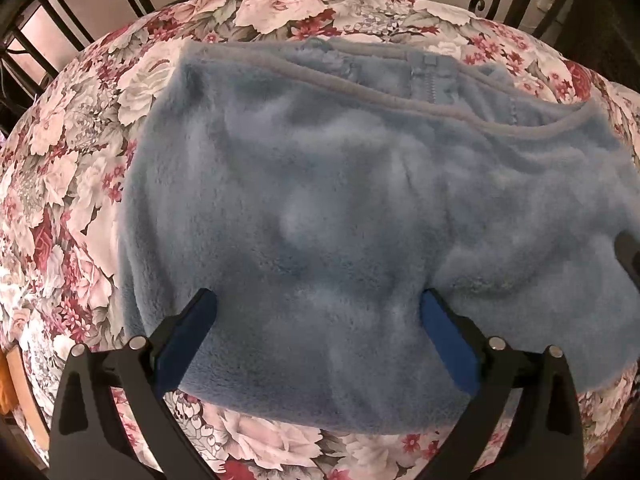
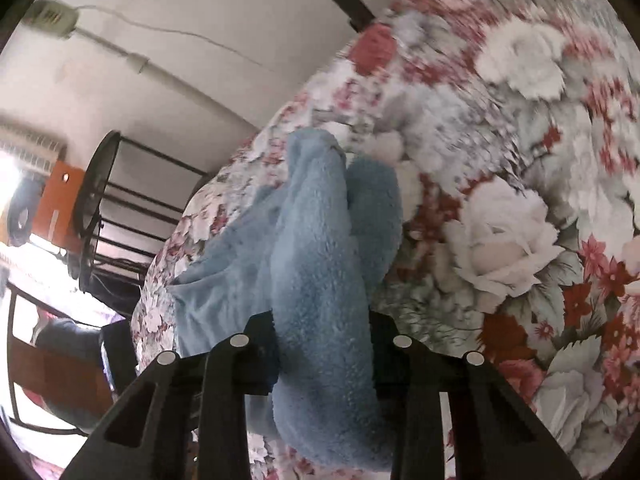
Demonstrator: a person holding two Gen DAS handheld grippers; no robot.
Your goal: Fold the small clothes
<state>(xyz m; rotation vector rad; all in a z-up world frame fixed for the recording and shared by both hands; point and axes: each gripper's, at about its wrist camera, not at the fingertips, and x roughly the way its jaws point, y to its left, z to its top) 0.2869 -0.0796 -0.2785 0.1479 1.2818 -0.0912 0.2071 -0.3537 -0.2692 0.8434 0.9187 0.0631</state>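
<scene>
Left wrist view: looks steeply down from close above the flowered tablecloth (image 1: 72, 184), facing across the table toward its far edge, the blue fleece garment (image 1: 320, 208) filling the frame. Right wrist view: rolled and very near — the tablecloth (image 2: 520, 160) tilts across the right side, the room's wall on the left. Shared between both: garment (image 2: 320, 260) and cloth.
</scene>
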